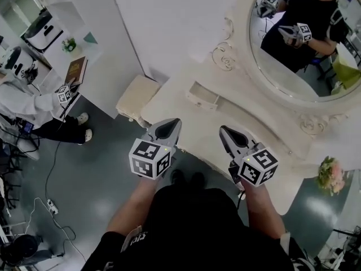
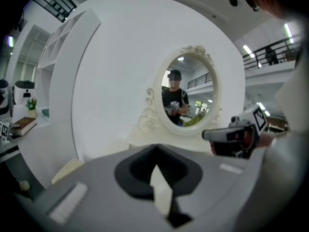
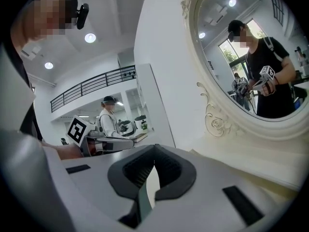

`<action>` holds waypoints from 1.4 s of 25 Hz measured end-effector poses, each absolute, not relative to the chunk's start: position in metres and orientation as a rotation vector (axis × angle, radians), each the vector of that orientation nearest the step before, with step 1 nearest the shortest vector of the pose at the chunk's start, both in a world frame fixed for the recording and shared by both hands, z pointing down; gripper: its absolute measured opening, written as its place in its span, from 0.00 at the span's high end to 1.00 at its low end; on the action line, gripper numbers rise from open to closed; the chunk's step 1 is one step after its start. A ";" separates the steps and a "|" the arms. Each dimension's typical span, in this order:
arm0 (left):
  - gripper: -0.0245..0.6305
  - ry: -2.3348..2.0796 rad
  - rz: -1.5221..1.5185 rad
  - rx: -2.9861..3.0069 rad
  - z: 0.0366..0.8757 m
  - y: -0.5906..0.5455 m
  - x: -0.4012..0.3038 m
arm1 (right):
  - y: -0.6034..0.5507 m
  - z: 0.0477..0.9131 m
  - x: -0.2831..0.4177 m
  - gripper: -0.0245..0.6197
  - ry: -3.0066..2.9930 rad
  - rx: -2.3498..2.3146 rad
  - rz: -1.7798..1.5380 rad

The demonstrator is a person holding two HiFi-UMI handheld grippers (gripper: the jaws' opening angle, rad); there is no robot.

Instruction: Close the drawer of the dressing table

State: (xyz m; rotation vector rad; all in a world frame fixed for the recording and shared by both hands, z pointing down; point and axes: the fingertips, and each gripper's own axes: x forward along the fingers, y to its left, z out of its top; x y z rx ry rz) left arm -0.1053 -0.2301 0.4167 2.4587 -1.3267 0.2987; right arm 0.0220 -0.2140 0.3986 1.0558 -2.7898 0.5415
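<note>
The cream dressing table [image 1: 186,126] with its oval mirror [image 1: 299,44] fills the upper right of the head view. On its top, near the mirror base, a small rectangular compartment [image 1: 203,96] stands open upward. My left gripper [image 1: 172,124] and right gripper [image 1: 224,131] point side by side at the table's front edge, both shut and holding nothing. No drawer shows sticking out between them; the front face is hidden from above. In the left gripper view the shut jaws face the mirror [image 2: 188,98], with the right gripper [image 2: 236,135] alongside. The right gripper view shows the left gripper [image 3: 104,143].
A cream stool [image 1: 137,96] stands left of the table. Flowers [image 1: 330,174] sit by its right end. Another person [image 1: 25,97] sits at far left beside a white shelf with a book [image 1: 76,70]. Cables [image 1: 51,205] lie on the grey floor.
</note>
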 end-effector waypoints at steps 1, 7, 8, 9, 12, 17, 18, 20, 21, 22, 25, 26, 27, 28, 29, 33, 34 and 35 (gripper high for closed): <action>0.95 -1.316 0.295 2.464 0.417 -0.232 -0.109 | -0.217 0.397 0.017 0.97 -2.782 1.064 0.534; 0.95 -1.248 0.296 2.497 0.430 -0.235 -0.124 | -0.221 0.392 -0.011 0.97 -2.764 1.111 0.494; 0.95 -1.245 0.299 2.501 0.433 -0.238 -0.126 | -0.221 0.393 -0.013 0.97 -2.761 1.121 0.499; 0.95 -1.243 0.300 2.501 0.435 -0.240 -0.127 | -0.221 0.396 -0.014 0.97 -2.757 1.131 0.509; 0.95 -1.220 0.308 2.494 0.443 -0.244 -0.124 | -0.217 0.404 -0.012 0.97 -2.734 1.157 0.547; 0.95 -1.164 0.355 2.517 0.455 -0.258 -0.104 | -0.227 0.412 -0.001 0.97 -2.731 1.198 0.580; 0.95 -1.163 0.359 2.519 0.456 -0.263 -0.100 | -0.230 0.414 0.002 0.97 -2.732 1.202 0.588; 0.95 -1.161 0.366 2.510 0.459 -0.271 -0.093 | -0.234 0.417 0.006 0.97 -2.735 1.196 0.603; 0.95 -1.159 0.376 2.503 0.462 -0.275 -0.091 | -0.236 0.419 0.007 0.97 -2.736 1.190 0.607; 0.95 -1.154 0.391 2.497 0.466 -0.279 -0.087 | -0.238 0.420 0.009 0.97 -2.737 1.185 0.612; 0.95 -1.134 0.437 2.486 0.480 -0.295 -0.075 | -0.247 0.430 0.015 0.97 -2.732 1.179 0.646; 0.95 -1.127 0.450 2.479 0.485 -0.300 -0.072 | -0.250 0.434 0.016 0.97 -2.727 1.172 0.657; 0.94 -1.118 0.459 2.471 0.491 -0.304 -0.069 | -0.252 0.437 0.016 0.97 -2.723 1.165 0.662; 0.94 -1.109 0.466 2.463 0.497 -0.309 -0.066 | -0.253 0.440 0.017 0.97 -2.719 1.157 0.664; 0.94 -1.099 0.474 2.456 0.504 -0.313 -0.063 | -0.255 0.442 0.018 0.97 -2.718 1.152 0.664; 0.91 -1.077 0.538 2.418 0.532 -0.334 -0.056 | -0.266 0.449 0.024 0.97 -2.718 1.159 0.689; 0.90 -1.072 0.555 2.408 0.540 -0.337 -0.055 | -0.268 0.452 0.027 0.97 -2.714 1.164 0.701; 0.90 -1.067 0.569 2.399 0.546 -0.341 -0.053 | -0.269 0.455 0.029 0.97 -2.710 1.170 0.712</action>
